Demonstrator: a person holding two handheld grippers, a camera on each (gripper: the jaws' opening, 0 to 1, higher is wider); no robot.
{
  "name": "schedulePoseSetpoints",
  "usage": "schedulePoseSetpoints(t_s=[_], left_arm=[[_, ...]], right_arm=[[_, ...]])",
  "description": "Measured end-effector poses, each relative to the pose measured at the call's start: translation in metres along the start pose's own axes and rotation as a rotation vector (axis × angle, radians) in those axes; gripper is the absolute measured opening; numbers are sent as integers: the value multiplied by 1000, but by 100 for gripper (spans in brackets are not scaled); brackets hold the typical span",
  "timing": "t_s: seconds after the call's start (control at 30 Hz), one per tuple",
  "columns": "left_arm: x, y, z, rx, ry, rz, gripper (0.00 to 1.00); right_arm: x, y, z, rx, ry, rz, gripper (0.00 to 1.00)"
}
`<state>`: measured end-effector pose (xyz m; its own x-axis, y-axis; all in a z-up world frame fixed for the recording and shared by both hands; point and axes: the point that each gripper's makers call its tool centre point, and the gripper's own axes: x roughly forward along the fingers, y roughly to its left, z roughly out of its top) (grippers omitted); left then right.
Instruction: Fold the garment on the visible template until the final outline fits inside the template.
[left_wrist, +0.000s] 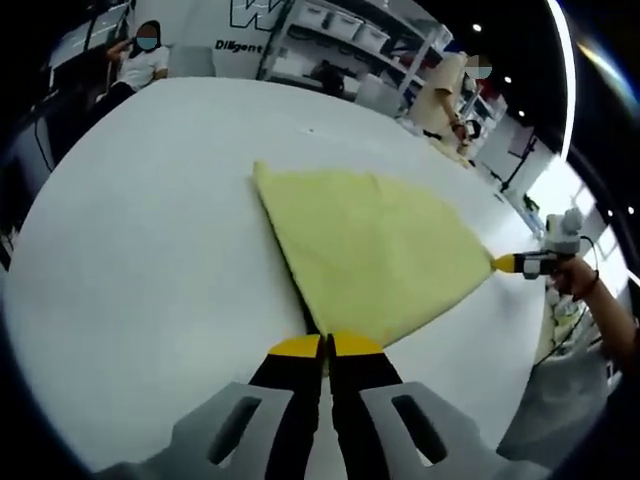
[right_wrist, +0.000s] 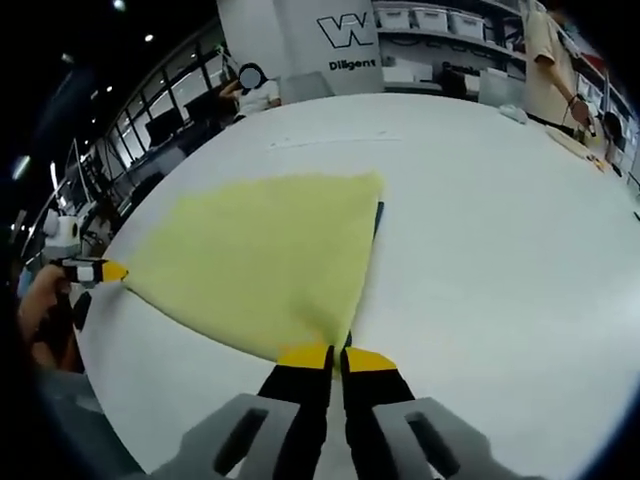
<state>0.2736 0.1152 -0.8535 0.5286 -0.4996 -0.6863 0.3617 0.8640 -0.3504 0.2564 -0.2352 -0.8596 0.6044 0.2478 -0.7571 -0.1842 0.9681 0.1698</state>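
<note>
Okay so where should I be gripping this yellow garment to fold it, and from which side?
By its corners, coming in low from the near table edge. The yellow garment lies flat and both grippers, left and right, already pinch a near corner each, keeping that edge taut.

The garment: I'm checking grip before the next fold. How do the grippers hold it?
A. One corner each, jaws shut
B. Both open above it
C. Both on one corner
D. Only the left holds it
A: the left gripper and right gripper each pinch a separate corner of the yellow garment, jaws shut.
</note>
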Motion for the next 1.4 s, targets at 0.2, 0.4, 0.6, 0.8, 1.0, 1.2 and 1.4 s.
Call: schedulePoseSetpoints(t_s=[0.2,0.4,0.6,0.8,1.0,1.2,1.4], left_arm=[[-8,1,-8,14,21,13,0],[-14,3,-17,-1,18,18,0],[-22,5,-26,-7,30,13,0],[-26,5,-32,1,38,13,0],[-28,5,-35,15,43,14,0],[-28,6,-34,16,39,17,0],[-31,0,-21,42,-22,9,29]], right_arm=[[-5,7,-8,-23,23,13,0],[-10,14,-16,-34,36,28,0],[-14,21,-27,-35,47,37,0],[-16,26,-33,-49,58,35,0],[-18,28,-36,-41,65,36,0],[-18,29,-37,-59,71,36,0],[-23,32,-28,-12,15,40,16]])
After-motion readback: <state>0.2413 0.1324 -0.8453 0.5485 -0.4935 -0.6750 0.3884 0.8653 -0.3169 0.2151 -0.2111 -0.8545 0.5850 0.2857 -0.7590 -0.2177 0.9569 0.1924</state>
